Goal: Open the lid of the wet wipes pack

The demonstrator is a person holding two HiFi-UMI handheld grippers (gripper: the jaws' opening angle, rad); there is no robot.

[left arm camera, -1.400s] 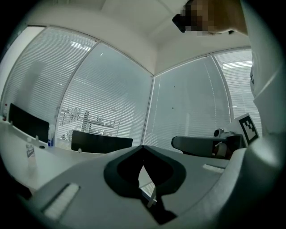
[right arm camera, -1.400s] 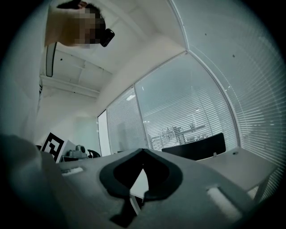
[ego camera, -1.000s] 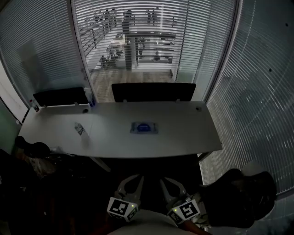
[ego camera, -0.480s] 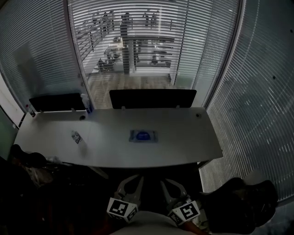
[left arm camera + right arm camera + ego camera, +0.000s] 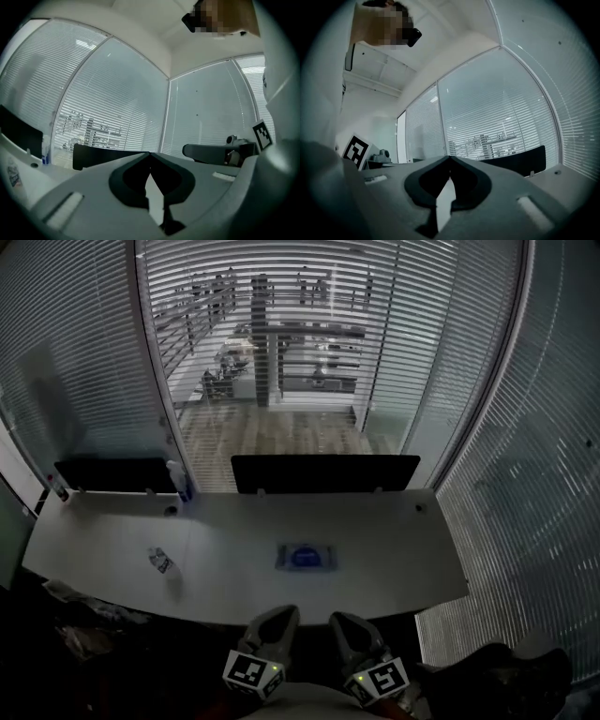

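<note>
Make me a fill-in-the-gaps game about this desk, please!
1. The lid of the wet wipes pack is coloured ____.
2. The left gripper and the right gripper both have their jaws ____.
3. Neither gripper touches the pack, which lies on the ____ desk.
4. In the head view, the small bottle lies to the ____ of the pack.

Missing words: blue; shut; white; left

Grey left claw [image 5: 278,617] and right claw [image 5: 342,622], black-and-white marker cubes [image 5: 253,673] behind.
</note>
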